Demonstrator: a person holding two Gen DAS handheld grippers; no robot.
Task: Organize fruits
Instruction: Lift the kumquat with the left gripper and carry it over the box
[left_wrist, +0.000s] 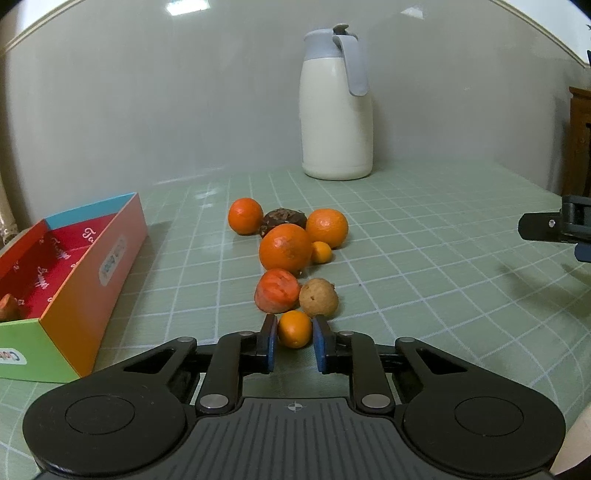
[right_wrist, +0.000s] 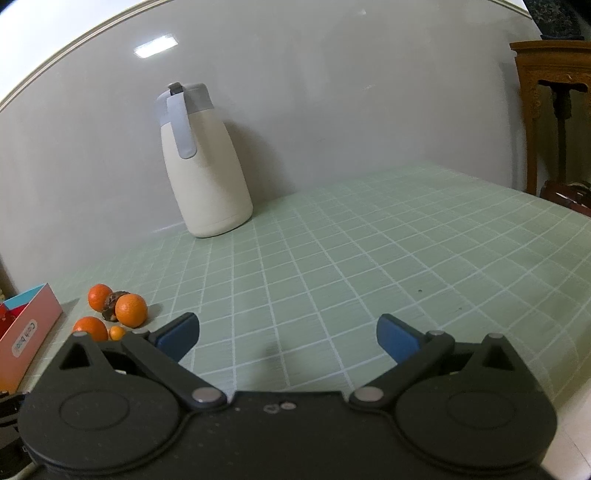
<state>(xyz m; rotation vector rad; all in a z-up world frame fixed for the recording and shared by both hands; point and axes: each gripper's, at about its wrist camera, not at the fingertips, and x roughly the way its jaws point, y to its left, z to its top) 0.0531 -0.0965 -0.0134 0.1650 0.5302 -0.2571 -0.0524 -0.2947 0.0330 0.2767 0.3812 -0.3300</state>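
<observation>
In the left wrist view my left gripper (left_wrist: 294, 325) has its blue pads on either side of a small orange fruit (left_wrist: 294, 328) on the green checked table; the pads look to touch it. Just beyond lie a peeled reddish fruit (left_wrist: 277, 290), a tan round fruit (left_wrist: 318, 297), three oranges (left_wrist: 285, 248), a tiny orange fruit (left_wrist: 320, 252) and a dark brown fruit (left_wrist: 282, 218). A colourful open box (left_wrist: 79, 266) stands at the left with one fruit (left_wrist: 8, 307) inside. My right gripper (right_wrist: 288, 332) is open and empty over bare table; it also shows at the left view's right edge (left_wrist: 561, 225).
A white thermos jug (left_wrist: 336, 107) with a grey lid stands by the back wall, also in the right wrist view (right_wrist: 205, 166). Wooden furniture (right_wrist: 550, 110) stands past the table's right edge. The fruit pile (right_wrist: 118, 314) and box (right_wrist: 26, 332) sit far left of my right gripper.
</observation>
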